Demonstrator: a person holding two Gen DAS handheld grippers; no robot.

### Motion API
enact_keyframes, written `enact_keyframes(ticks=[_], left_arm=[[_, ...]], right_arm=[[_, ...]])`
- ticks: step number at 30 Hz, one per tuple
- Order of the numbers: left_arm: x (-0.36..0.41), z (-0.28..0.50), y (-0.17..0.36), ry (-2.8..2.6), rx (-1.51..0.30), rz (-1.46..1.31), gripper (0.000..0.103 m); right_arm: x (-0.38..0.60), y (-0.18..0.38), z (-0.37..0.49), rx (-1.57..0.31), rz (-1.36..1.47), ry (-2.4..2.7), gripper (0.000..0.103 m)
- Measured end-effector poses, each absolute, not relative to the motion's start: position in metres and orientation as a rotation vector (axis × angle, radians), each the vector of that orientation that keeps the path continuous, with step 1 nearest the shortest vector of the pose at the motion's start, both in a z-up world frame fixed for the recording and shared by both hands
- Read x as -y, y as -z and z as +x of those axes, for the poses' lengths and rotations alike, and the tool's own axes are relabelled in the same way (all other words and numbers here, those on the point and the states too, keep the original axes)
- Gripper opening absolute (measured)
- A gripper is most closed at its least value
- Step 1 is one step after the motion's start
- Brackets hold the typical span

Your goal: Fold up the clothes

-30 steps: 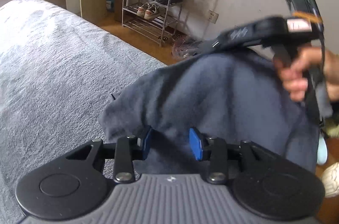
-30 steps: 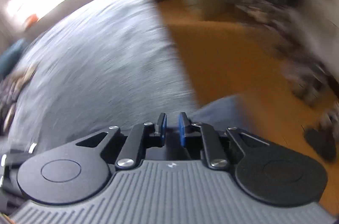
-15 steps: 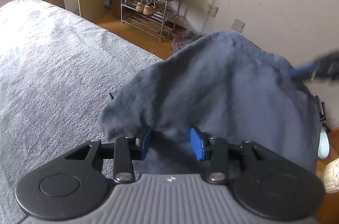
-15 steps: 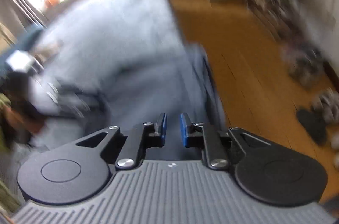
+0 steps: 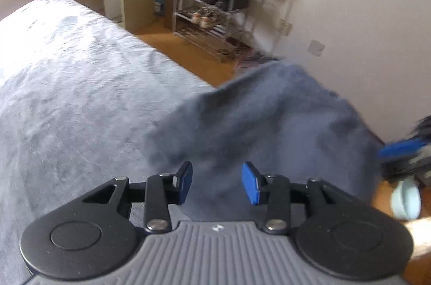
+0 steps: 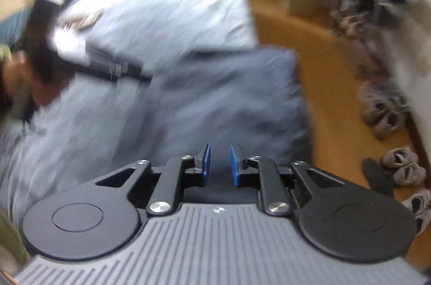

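While your left tool [image 5: 217,182] stands part-way open with the dark blue garment [image 5: 269,123] bunched between its pads, you cannot tell whether they press the cloth. Your right tool [image 6: 218,162] is narrow, its jaws having just been opening, nothing visibly between them; the garment [image 6: 229,96] lies just ahead of it. That garment hangs over the bed's [image 5: 80,85] corner beside the wooden floor [image 6: 331,85]. Across the floor, the metal shoe rack [image 5: 212,15] holds dark shoes on its upper shelves and a pale pair lower down. More shoes [image 6: 388,112] lie loose along the wall. Most of the bed's grey cover is bare.
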State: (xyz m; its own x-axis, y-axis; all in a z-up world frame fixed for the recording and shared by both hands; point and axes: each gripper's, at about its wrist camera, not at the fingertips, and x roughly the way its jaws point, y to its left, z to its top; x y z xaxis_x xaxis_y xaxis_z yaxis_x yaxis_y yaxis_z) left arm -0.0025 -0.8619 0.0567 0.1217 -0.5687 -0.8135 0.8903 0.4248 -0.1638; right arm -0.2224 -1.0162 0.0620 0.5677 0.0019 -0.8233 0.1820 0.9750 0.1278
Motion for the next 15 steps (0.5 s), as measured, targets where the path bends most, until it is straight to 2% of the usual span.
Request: enact_keyframes(ticks=[3,6,11,15], left_arm=[[0.862,-0.039,-0.054,1.2,-0.964,0.444,0.044],[0.865,-0.076,-0.04,1.252,-0.956,0.526,0.044],[0.862,-0.094,-0.025,1.207,-0.996,0.502,0.044],[0.854,-0.086,-0.029,1.125,-1.03,0.426,0.044]], right_arm=[[1.017,-0.034,-0.215,-1.097,0.129,0.144,0.015],[1.022,-0.031,-0.224,-1.168,0.056,0.25,0.016],[1.031,-0.078,-0.224,-1.022,0.11,0.231,0.016],[1.027,-0.082,-0.196,-0.968,0.023,0.162,0.016]])
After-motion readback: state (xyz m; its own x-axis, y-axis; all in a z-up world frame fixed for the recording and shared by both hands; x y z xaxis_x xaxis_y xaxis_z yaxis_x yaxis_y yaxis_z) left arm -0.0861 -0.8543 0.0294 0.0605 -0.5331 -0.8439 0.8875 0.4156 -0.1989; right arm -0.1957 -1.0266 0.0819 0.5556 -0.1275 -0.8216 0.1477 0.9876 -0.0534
